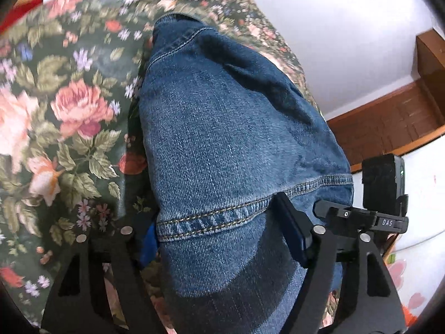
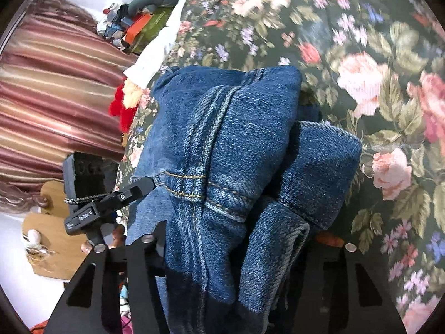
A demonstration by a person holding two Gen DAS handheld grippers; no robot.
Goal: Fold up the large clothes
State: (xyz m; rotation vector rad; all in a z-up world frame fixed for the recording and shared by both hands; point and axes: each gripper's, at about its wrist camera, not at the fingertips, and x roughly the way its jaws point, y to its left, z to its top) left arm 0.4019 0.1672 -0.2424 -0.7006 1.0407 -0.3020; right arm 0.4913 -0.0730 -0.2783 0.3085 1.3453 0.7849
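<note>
The jeans (image 1: 228, 144) were dark blue denim with yellowish stitching. The bedspread (image 1: 55, 105) was dark green with pink roses and little purple flowers. The curtain (image 2: 50, 89) had maroon and tan stripes, and both grippers were black.

Denim jeans (image 1: 222, 144) bulge between both claws, hiding the fingertips of the left claw (image 1: 219, 231) and of the right claw (image 2: 236, 239), so neither grip can be read. The jeans run off each view's bottom edge. The floral bedspread (image 1: 69, 105) blurs toward its far edge.
</note>
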